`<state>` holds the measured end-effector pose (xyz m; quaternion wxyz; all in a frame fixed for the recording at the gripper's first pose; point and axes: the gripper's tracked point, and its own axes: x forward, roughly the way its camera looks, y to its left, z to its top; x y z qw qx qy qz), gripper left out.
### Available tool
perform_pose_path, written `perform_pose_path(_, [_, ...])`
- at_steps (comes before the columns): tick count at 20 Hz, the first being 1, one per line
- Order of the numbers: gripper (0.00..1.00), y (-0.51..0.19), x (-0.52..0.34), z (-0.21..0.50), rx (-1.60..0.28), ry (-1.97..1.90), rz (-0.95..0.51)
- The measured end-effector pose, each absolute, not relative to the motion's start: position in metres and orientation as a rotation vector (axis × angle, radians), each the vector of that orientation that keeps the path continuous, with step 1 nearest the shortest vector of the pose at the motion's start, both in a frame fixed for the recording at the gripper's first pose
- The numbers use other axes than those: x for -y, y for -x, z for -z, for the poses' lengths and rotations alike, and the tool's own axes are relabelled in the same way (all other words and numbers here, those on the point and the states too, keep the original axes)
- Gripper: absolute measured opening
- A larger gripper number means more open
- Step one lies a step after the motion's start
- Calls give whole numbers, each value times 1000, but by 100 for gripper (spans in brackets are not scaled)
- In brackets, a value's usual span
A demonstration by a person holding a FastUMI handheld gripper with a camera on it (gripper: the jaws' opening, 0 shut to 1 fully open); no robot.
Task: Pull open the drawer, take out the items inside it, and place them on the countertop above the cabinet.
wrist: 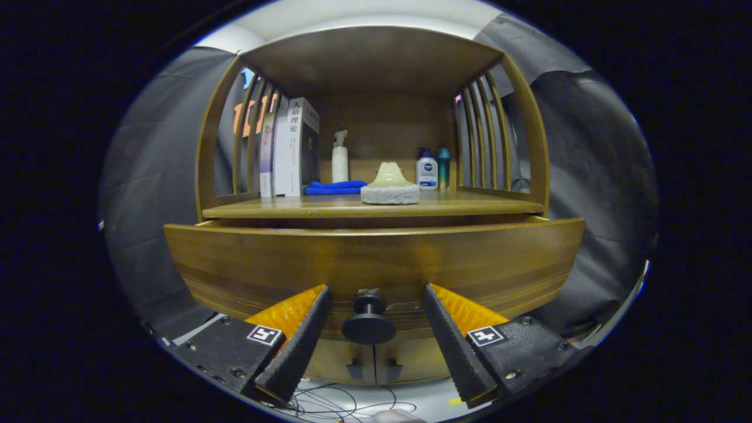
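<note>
Gripper view — gripper (376,291) spread, drawer (376,264) contents hidden.

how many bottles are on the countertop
3: a white spray bottle beside the books, and a pump bottle with a teal bottle beside it near the slats. Others may be hidden.

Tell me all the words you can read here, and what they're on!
"人格理论": on the spine of the white book standing on the countertop.
Pump bottle label: too small to read.
Neighbouring book spines: blurred.
Gripper, open with its fingers either side of the drawer knob: square coded markers, no words.
</note>
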<state>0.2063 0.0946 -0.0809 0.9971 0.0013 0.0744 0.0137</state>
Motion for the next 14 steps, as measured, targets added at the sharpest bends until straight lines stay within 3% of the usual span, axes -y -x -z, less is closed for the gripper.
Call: perform_pose_path(14, [100, -273, -99, 80, -113, 29, -25])
